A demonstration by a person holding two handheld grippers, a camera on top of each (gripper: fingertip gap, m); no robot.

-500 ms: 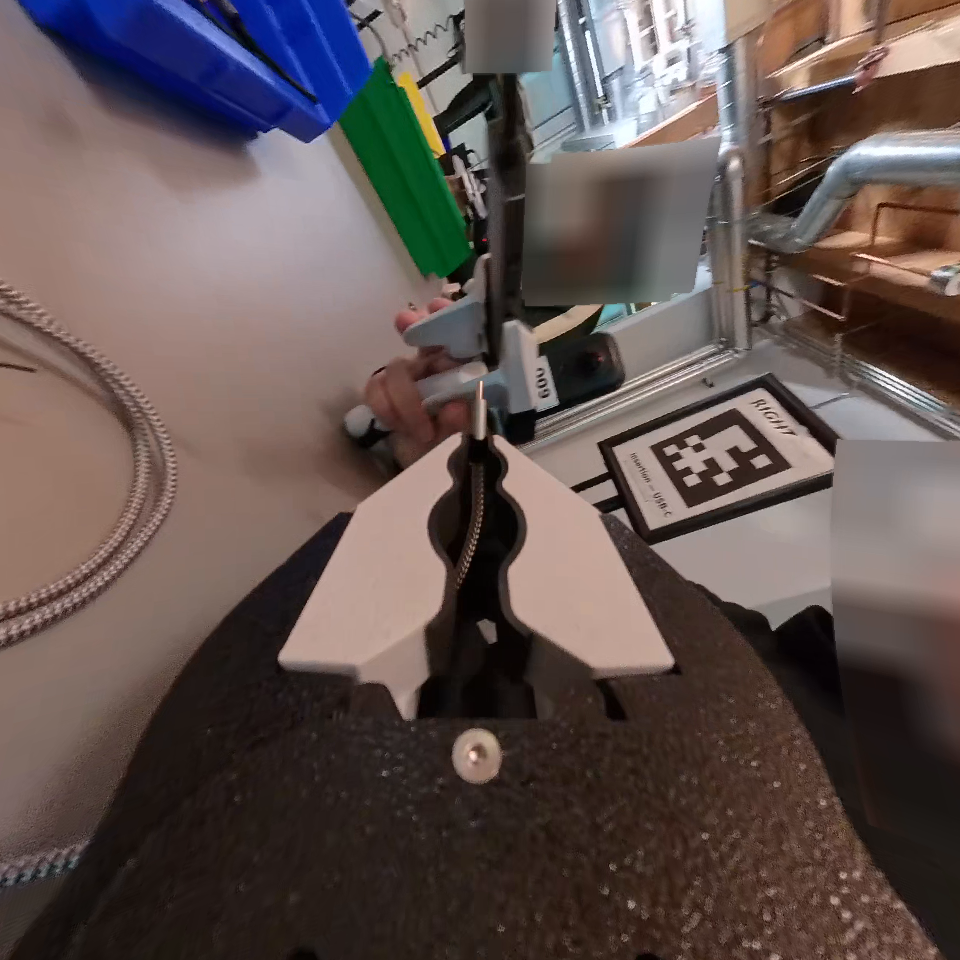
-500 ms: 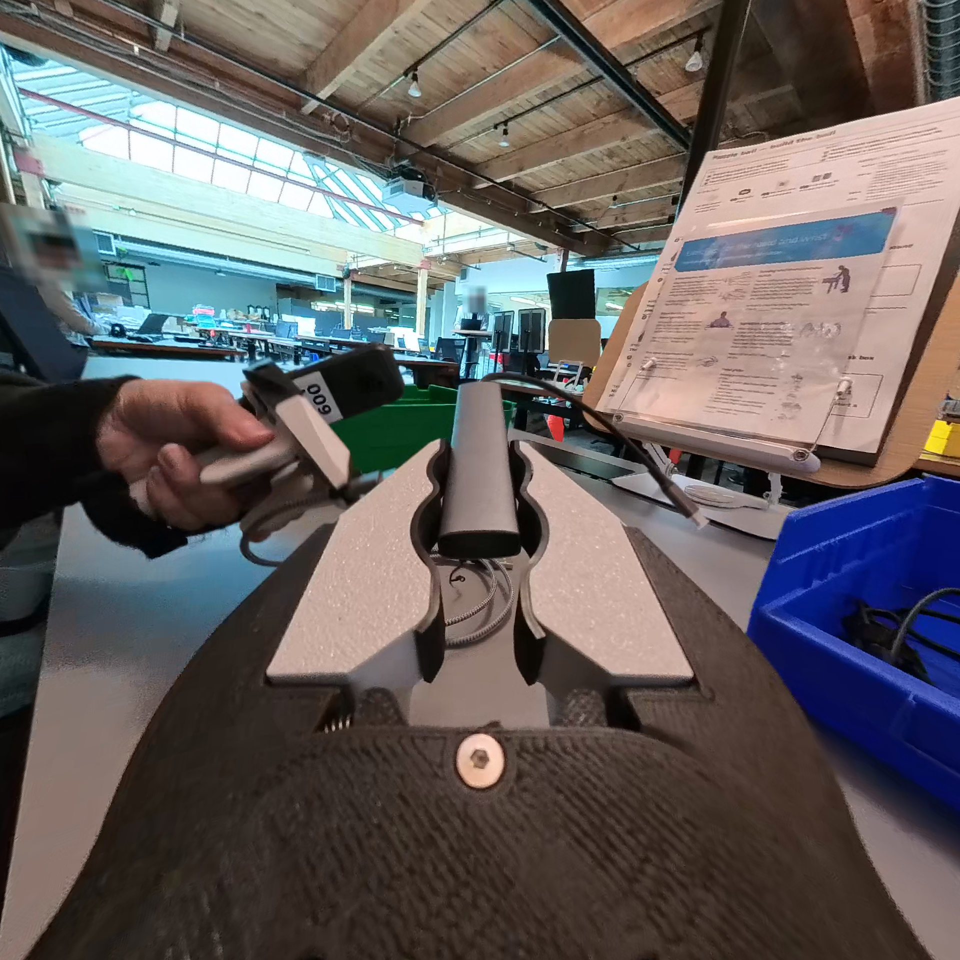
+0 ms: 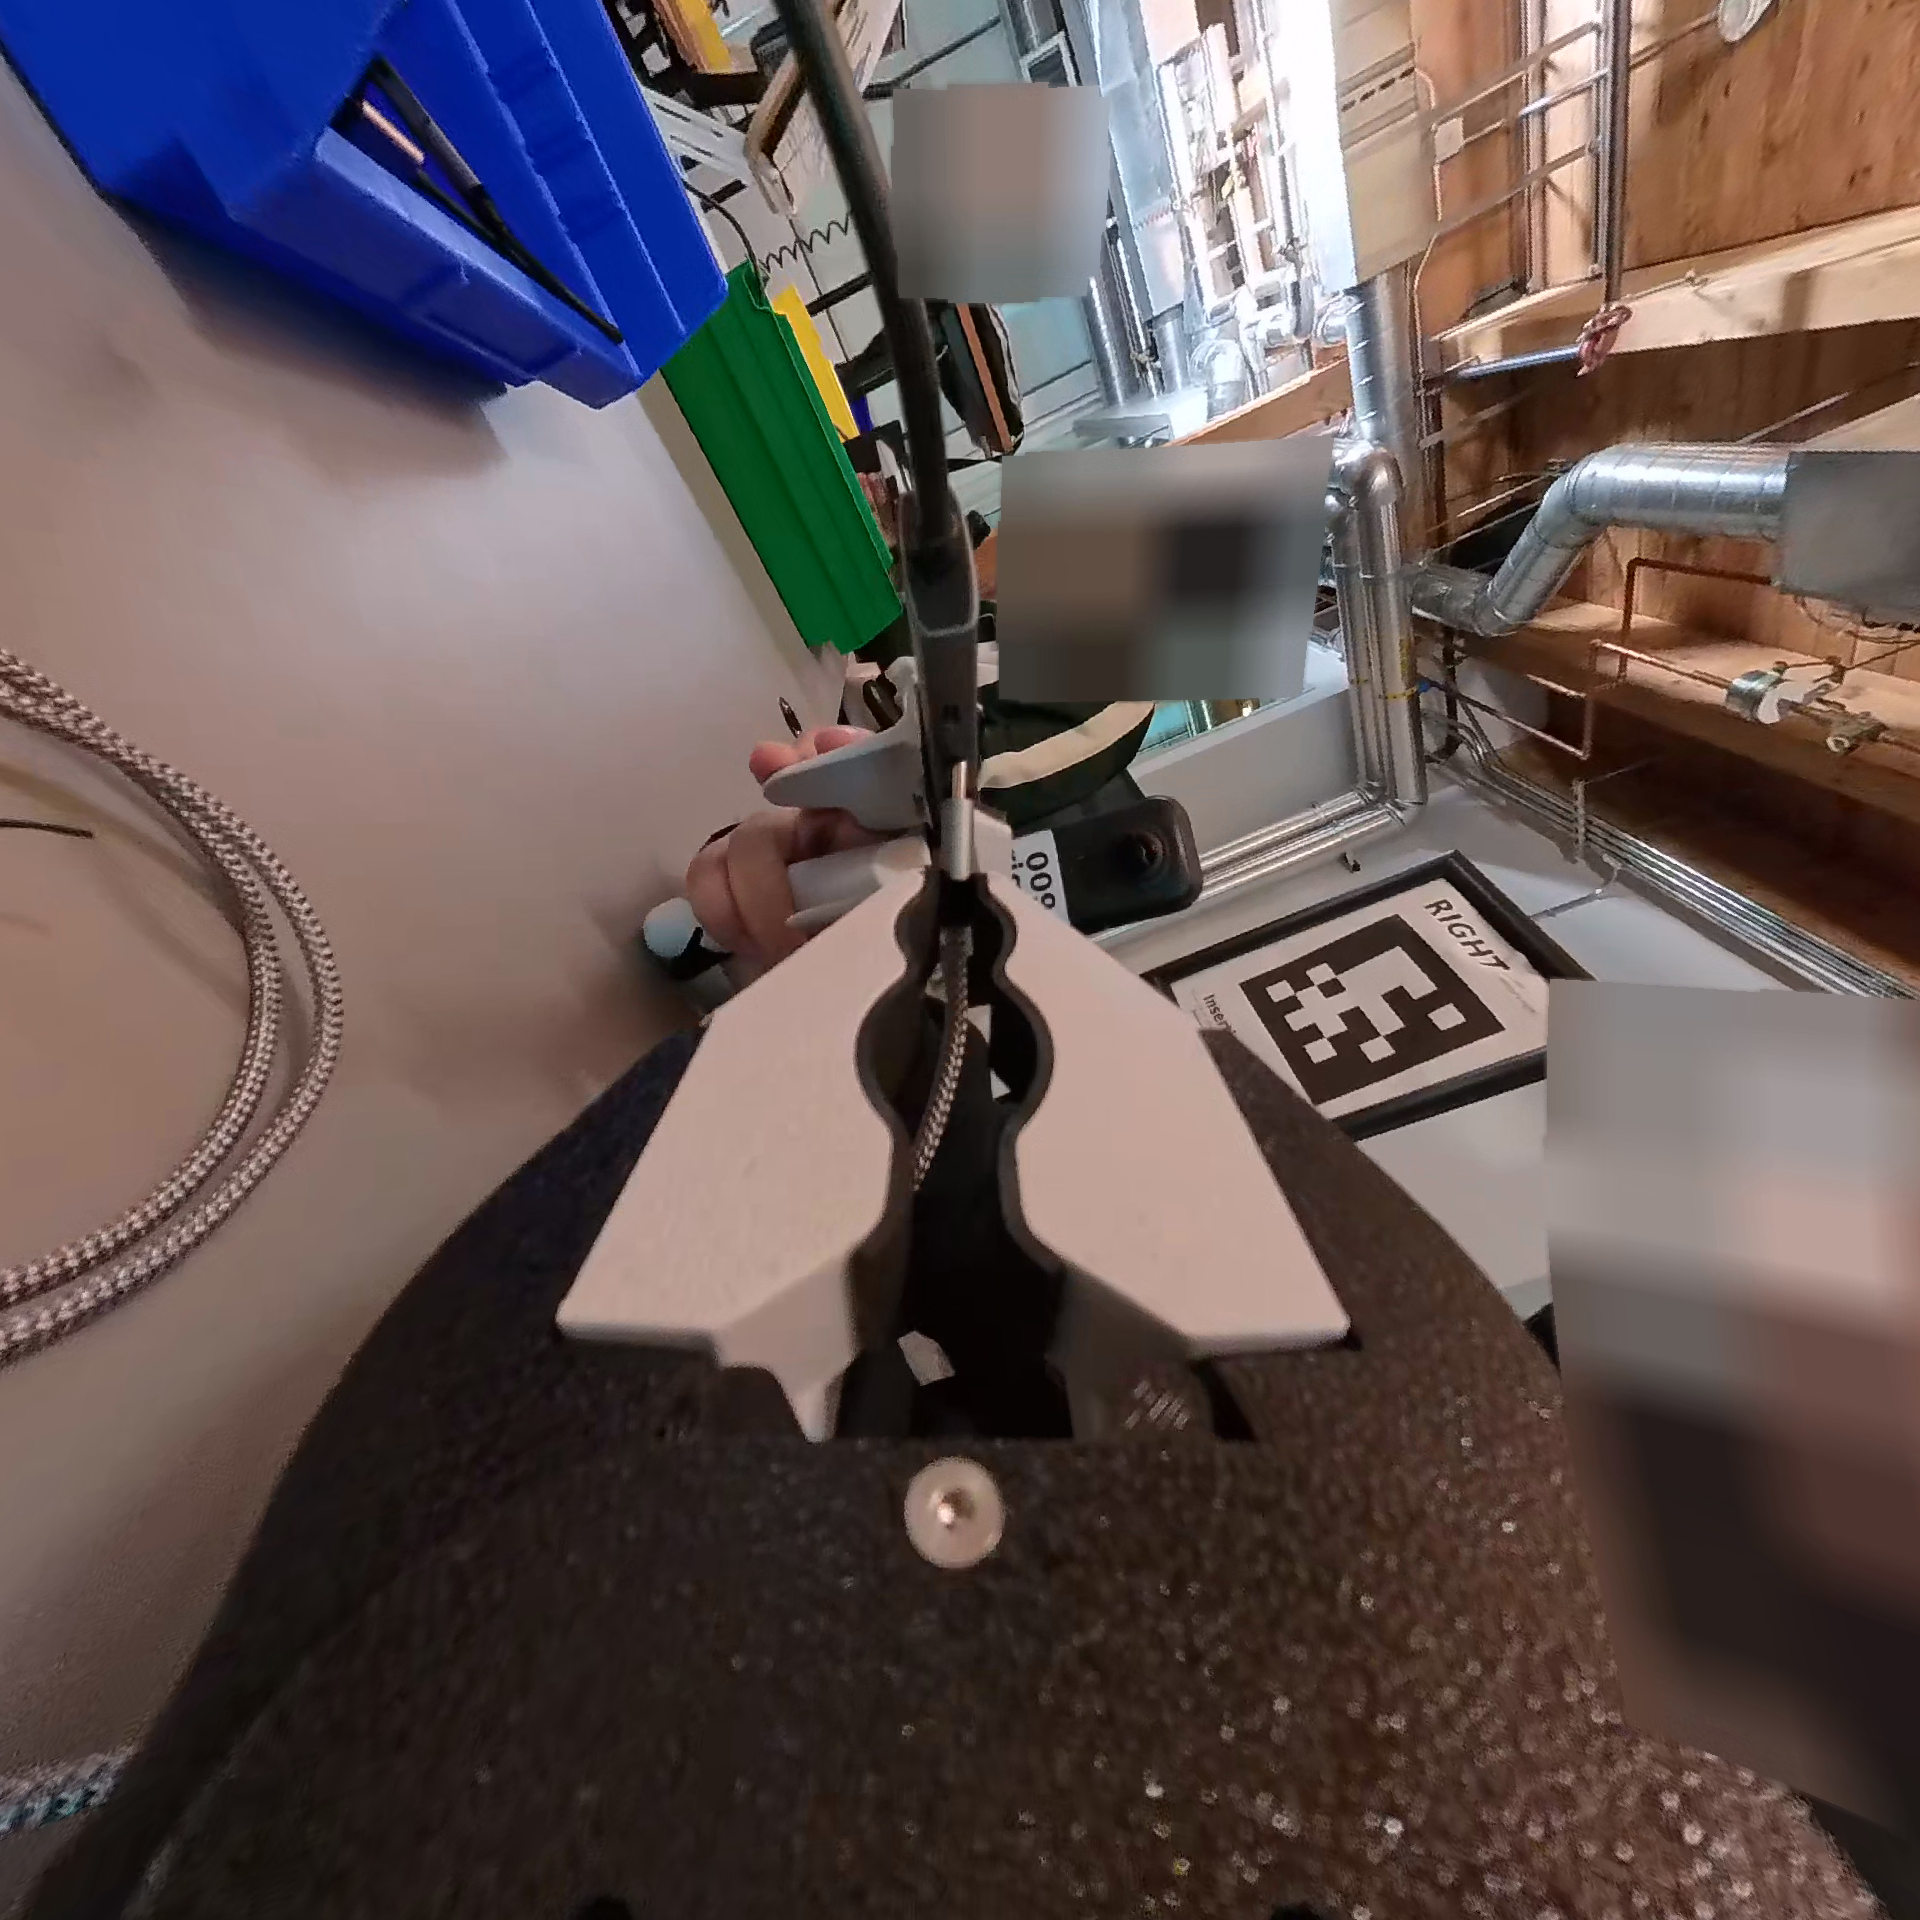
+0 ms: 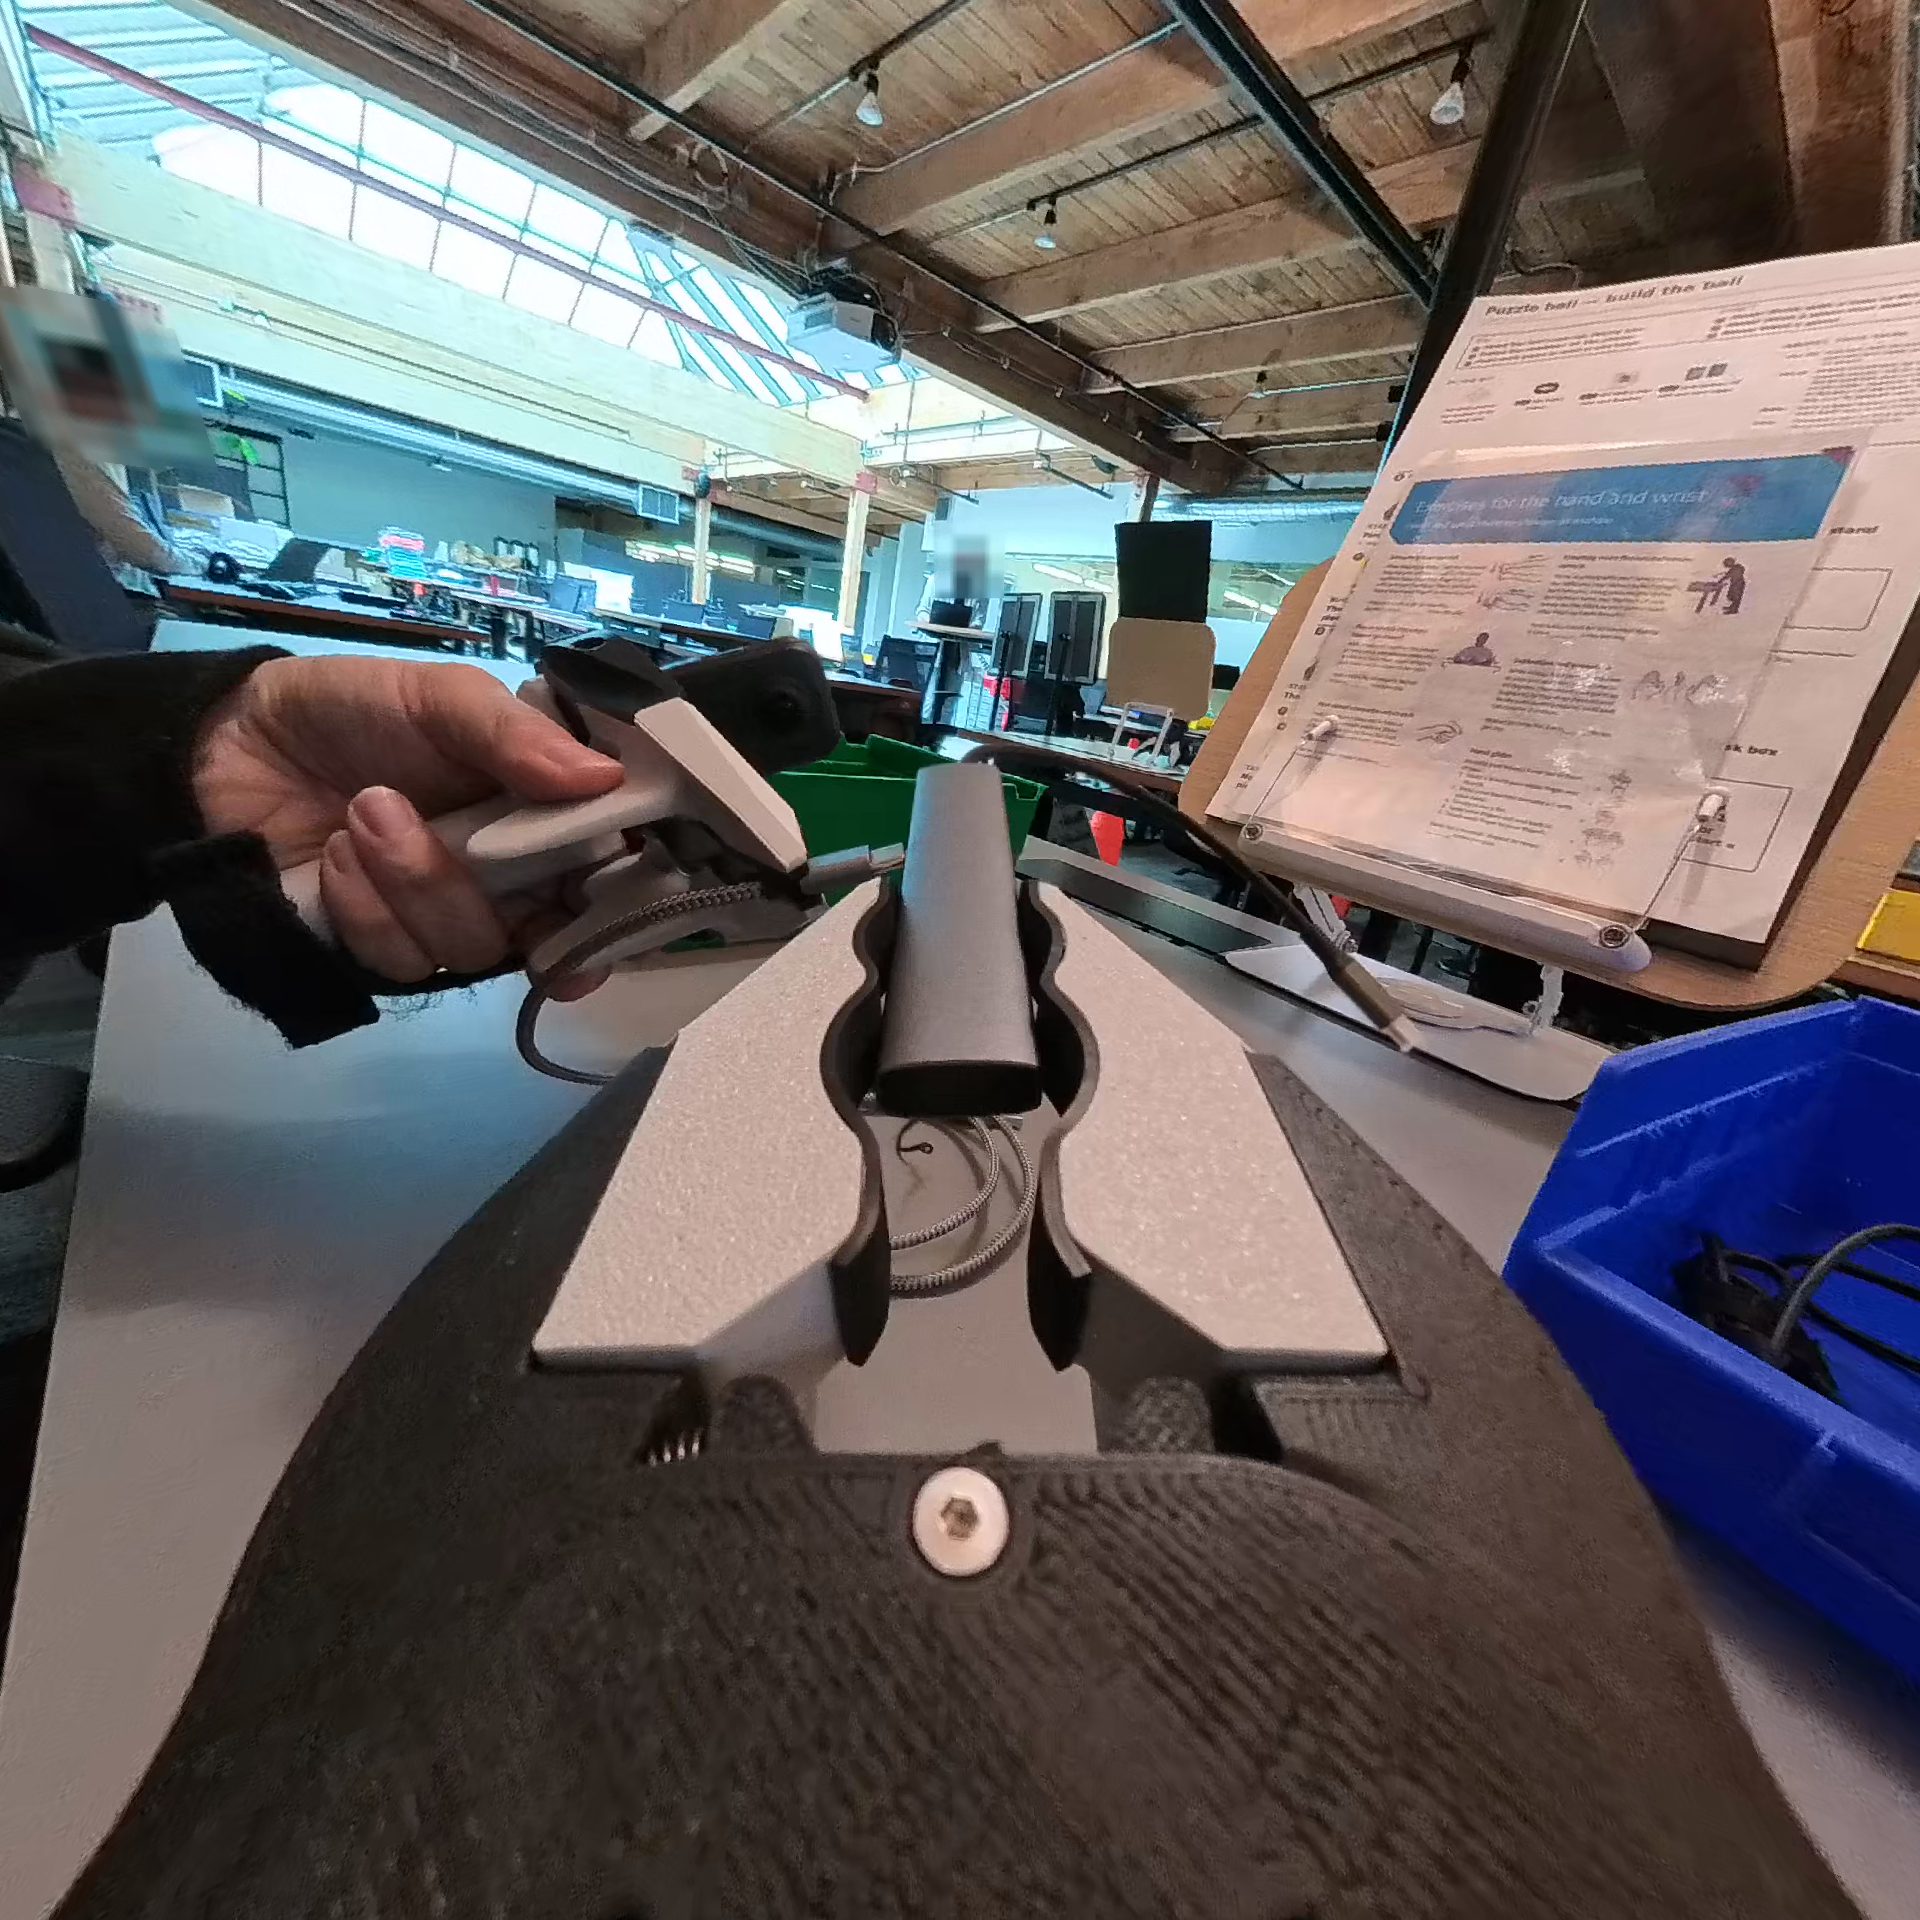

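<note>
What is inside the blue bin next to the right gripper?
In the blue bin, by the right gripper, lie dark cables, one grey strand looping up. The near wall hides the bin's floor, and the frame edge cuts off the rest.

surface (image 4: 260, 1195): pale grey, flat | blue bin (image 4: 1714, 1247): right edge, holding dark cables | braided cable (image 3: 260, 1039): looped on bare top | framed marker card (image 3: 1382, 1018): lying flat | document stand (image 4: 1558, 831): apparently resting at far side

left wrist: rolled sideways, close | right wrist: level, close | shared: blue bin (image 3: 343, 177)
</note>
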